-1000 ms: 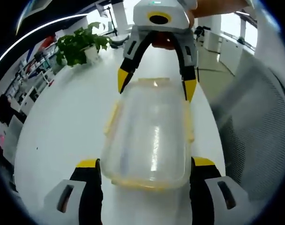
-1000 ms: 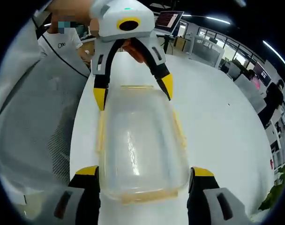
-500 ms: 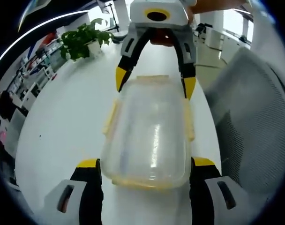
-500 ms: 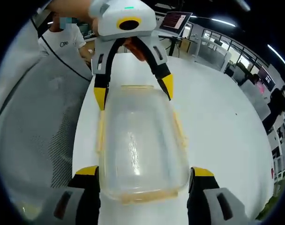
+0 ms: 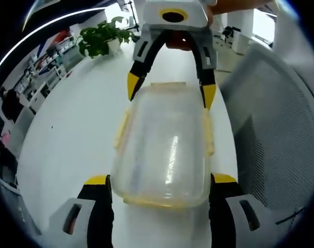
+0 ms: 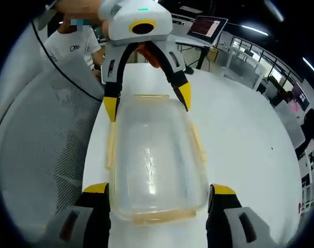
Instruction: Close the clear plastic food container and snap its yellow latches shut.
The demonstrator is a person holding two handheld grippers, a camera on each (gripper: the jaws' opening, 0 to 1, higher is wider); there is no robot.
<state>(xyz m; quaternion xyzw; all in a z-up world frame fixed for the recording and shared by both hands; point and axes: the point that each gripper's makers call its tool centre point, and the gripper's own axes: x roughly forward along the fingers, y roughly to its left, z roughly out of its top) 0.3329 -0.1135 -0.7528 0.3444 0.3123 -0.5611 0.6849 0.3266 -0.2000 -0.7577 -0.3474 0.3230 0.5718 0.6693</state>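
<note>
The container [image 5: 165,150] lies on the white table [image 5: 69,144], lid on, held from both short ends. Its long axis runs from one gripper to the other, along each view. The left gripper [image 5: 159,181] clasps the near end, and the right gripper [image 5: 170,95] clasps the far end — jaws pressing the walls. The yellow latches [image 5: 122,129] on the long sides seem still not snapped. The next move probably calls for freeing one gripper and pressing a side latch down — while the other steadies the box.
</note>
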